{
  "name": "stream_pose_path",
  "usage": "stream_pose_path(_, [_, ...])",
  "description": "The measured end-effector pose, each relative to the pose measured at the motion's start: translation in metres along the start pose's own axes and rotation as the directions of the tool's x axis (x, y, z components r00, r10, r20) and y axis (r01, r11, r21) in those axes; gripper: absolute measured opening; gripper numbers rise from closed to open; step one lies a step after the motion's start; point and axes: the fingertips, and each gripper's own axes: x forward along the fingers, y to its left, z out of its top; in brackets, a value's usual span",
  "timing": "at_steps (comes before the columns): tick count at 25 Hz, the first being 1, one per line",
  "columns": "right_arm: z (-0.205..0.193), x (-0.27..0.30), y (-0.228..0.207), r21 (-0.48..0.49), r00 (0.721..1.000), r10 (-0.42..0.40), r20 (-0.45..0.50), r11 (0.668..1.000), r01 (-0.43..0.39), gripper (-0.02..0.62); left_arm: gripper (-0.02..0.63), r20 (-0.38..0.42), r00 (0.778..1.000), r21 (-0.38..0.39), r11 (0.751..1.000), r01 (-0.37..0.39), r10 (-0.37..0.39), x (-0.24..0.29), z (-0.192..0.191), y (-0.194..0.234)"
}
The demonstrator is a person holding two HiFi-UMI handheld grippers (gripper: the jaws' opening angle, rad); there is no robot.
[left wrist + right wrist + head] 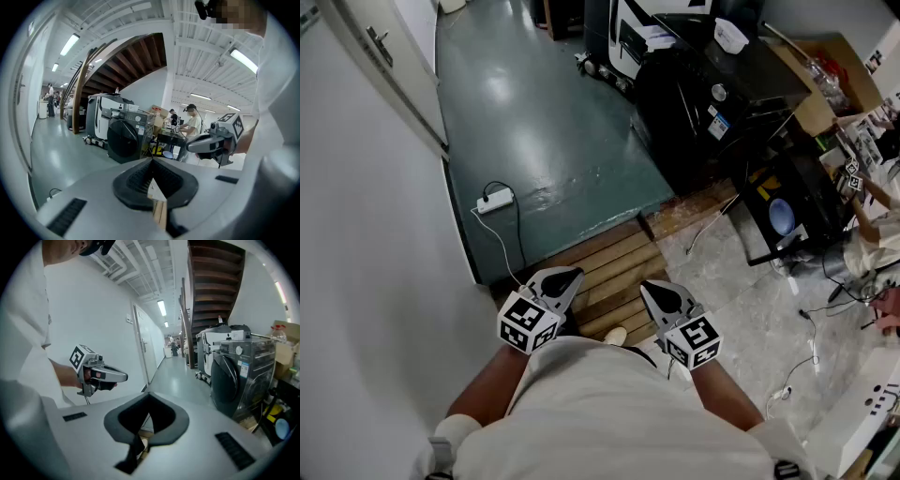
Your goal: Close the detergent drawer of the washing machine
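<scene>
The dark front-loading washing machine (712, 103) stands at the upper right of the head view, well away from both grippers. It also shows in the left gripper view as the washing machine (124, 140) and in the right gripper view as the washing machine (234, 380). Its detergent drawer cannot be made out at this distance. My left gripper (565, 278) and right gripper (654, 292) are held close to my body, side by side over the wooden slats. Both are shut with nothing between the jaws. The left gripper (151, 161) points toward the machine, as does the right gripper (149, 397).
A white wall (375, 281) runs along the left. A white power strip (495, 200) with its cable lies on the green floor. Wooden slats (614, 272) lie underfoot. A cluttered black bench (787, 206), a cardboard box (825, 80), loose cables and another person (877, 220) fill the right.
</scene>
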Motion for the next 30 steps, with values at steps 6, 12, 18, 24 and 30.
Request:
stream_pose_path(6, [0.009,0.020,-0.002,-0.009,1.000,-0.003,-0.005,1.000,0.003,0.003,-0.005,-0.003,1.000,-0.008,1.000,-0.014,0.014,0.003,0.001,0.026])
stream_pose_path(12, [0.020,0.060,-0.004,-0.004,1.000,-0.002,-0.028,1.000,0.002,0.003,0.095,0.002,1.000,-0.015,1.000,-0.024,0.024,0.006,0.006,0.071])
stream_pose_path(18, [0.042,0.128,-0.012,0.007,0.998,0.003,-0.059,1.000,-0.002,0.003,0.115,0.030,0.999,-0.022,0.999,-0.028,0.029,0.011,0.022,0.148])
stream_pose_path(24, [0.086,0.207,-0.005,-0.007,0.994,0.013,-0.110,1.000,-0.014,0.003,0.121,0.040,0.999,-0.005,1.000,-0.026,0.026,-0.003,0.056,0.233])
stream_pose_path(30, [0.159,0.265,0.022,-0.033,0.992,0.042,-0.116,0.998,-0.046,0.003,0.121,0.024,0.999,0.044,0.999,-0.028,0.027,-0.051,0.105,0.292])
